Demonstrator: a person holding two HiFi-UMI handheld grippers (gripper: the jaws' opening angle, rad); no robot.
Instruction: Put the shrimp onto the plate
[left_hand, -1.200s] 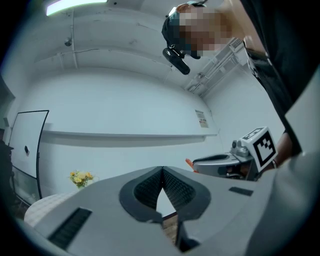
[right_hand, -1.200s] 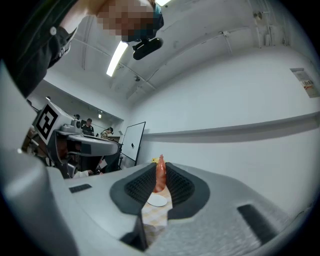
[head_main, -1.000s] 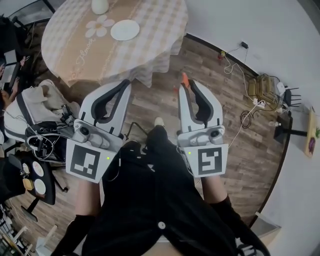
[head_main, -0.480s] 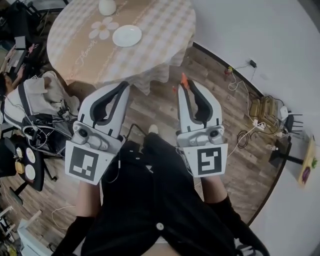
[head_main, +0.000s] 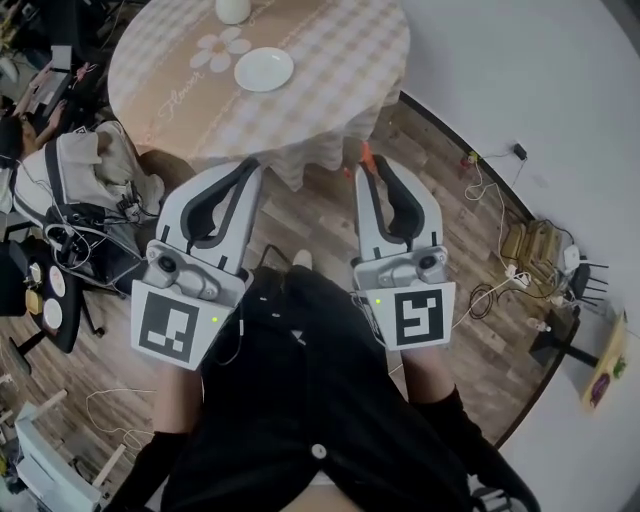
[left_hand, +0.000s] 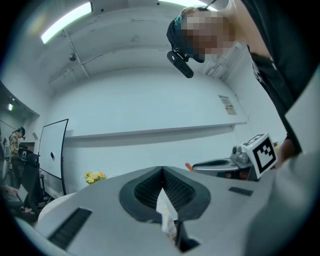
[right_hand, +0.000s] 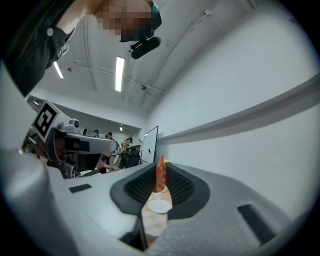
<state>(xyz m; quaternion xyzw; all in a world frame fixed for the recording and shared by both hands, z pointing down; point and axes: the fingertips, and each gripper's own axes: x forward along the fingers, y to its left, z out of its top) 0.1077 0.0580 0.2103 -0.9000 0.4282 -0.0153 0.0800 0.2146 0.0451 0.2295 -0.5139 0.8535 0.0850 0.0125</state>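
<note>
Ahead of both grippers stands a round table (head_main: 340, 70), with a white plate (head_main: 264, 69) on it, well beyond the tips. We hold the left gripper (head_main: 250, 166) and the right gripper (head_main: 371, 170) side by side above a wooden floor (head_main: 470, 250), the left one closed on nothing. The right one pinches the slim orange shrimp (right_hand: 160, 176) at its tips.

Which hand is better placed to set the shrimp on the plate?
Right. The right tool grips the shrimp between its jaws, with the plate on the table ahead; the left tool is shut, empty.
</note>
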